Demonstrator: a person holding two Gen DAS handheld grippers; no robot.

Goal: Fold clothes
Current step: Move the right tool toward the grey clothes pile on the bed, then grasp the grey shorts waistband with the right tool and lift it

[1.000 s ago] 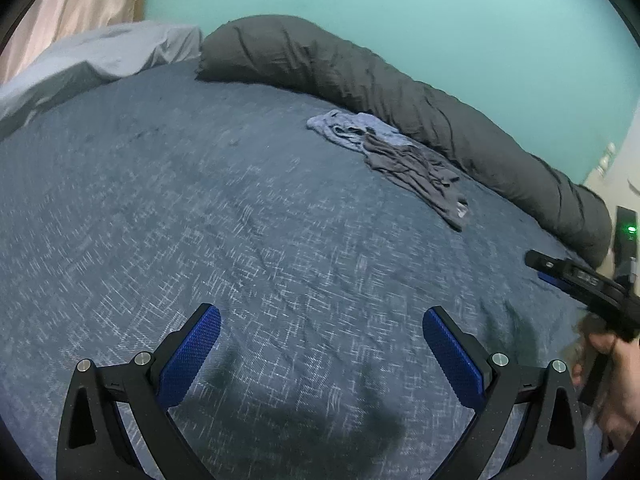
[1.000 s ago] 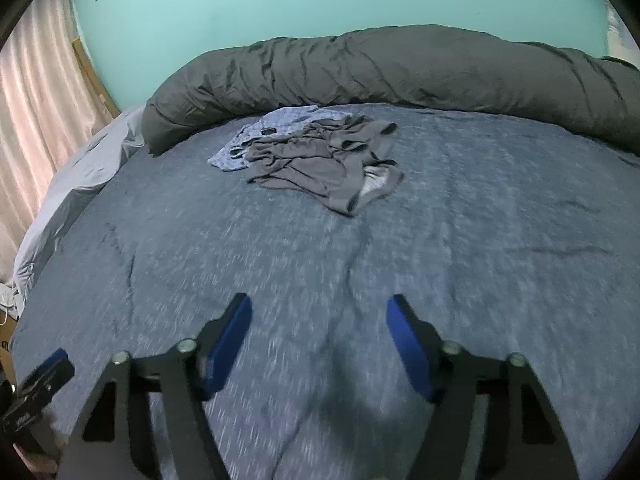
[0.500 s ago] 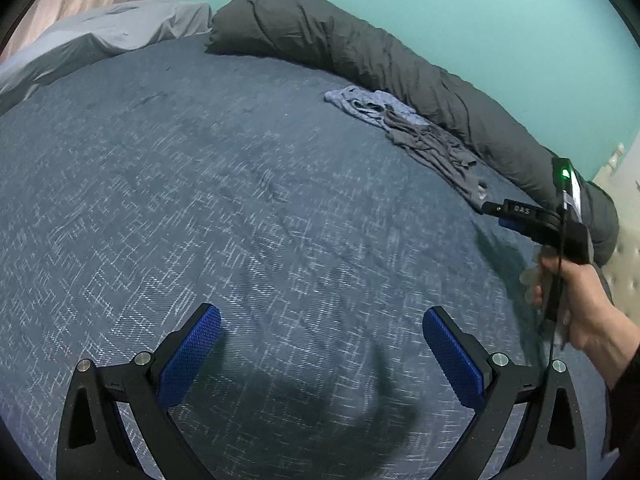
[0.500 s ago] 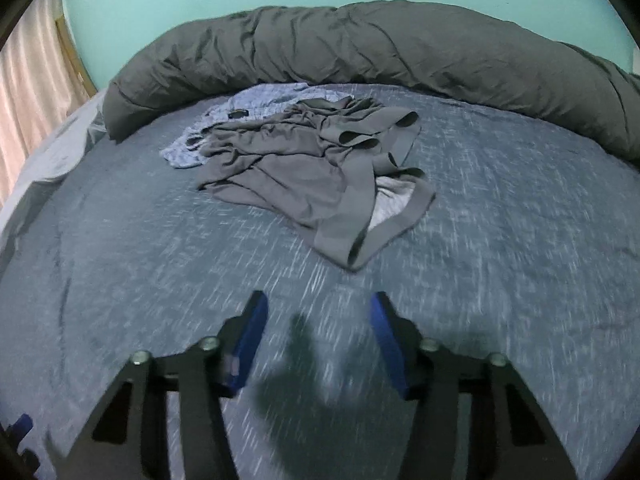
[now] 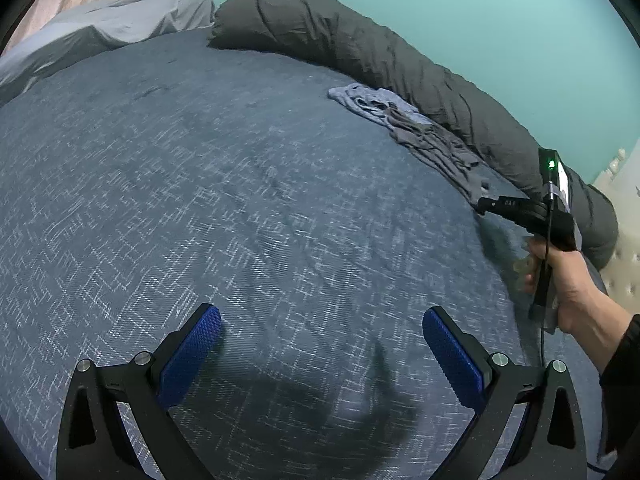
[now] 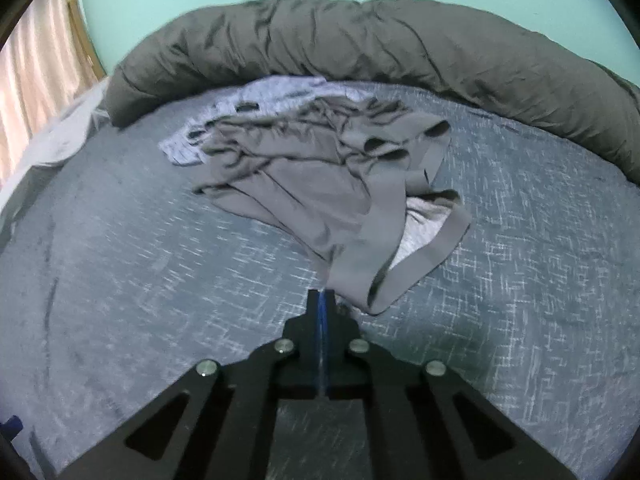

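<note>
Only one marking showed: small pale characters on the black upper side of the right gripper [image 5: 484, 205], seen at the right in the left wrist view. They were too small and blurred to read.

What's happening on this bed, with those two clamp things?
A person is starting to fold clothes using a hand-held gripper in each hand. The right hand-held gripper is shut at the near corner of a crumpled grey garment; whether it has actually pinched the cloth is hard to tell. A light blue garment lies partly under the grey one, beside a rolled dark duvet. The left hand-held gripper hangs open over the bare blue bedspread, holding nothing.
</note>
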